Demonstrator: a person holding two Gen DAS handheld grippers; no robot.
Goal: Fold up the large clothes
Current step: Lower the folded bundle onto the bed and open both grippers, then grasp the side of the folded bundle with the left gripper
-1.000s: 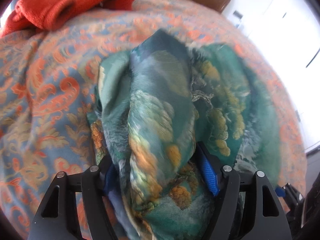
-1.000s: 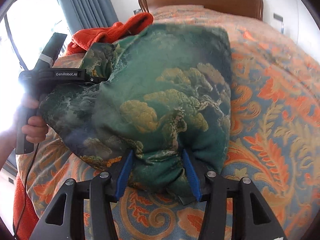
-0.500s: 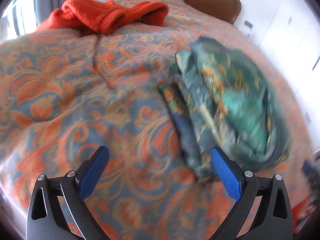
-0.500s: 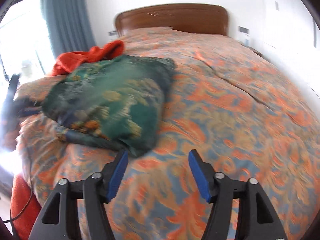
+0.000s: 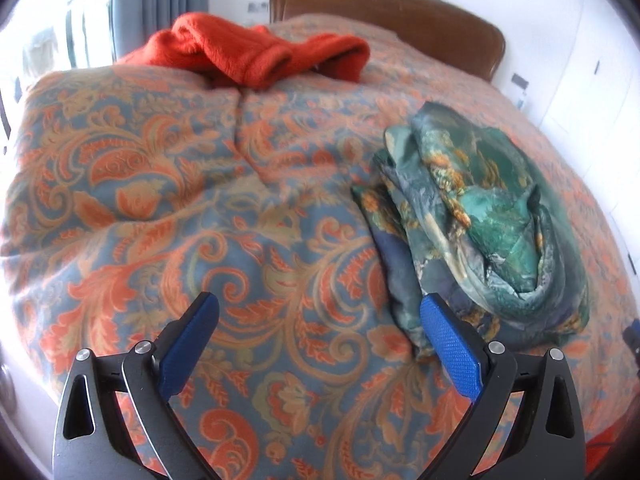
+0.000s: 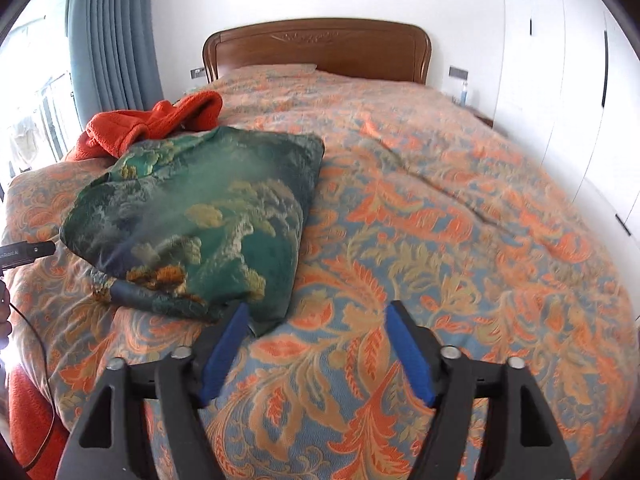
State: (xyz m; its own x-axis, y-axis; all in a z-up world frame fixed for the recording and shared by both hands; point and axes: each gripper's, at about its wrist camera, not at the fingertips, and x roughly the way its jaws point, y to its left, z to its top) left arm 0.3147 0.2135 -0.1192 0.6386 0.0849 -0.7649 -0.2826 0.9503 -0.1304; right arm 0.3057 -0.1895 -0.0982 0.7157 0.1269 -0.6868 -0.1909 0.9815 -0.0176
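the green cloth [image 6: 192, 224] is seen folded in a soft pile on the bed [image 6: 440, 220], near the red cloth [image 6: 152, 124]. its lower layers are hidden by the top fold. only a tip of the left gripper [image 5: 318, 344] is seen from the right view, cut off at the edge. a second ago the cloth was pinched by both; now it has been let go. the left gripper and the right gripper [image 6: 316, 344] are wide open and nothing is held.

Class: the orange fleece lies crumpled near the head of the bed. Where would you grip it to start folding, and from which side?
Grip the fleece at its rolled cuff-like edge, coming from the foot of the bed: that thick rim faces the left gripper and stands clear of the bedspread.
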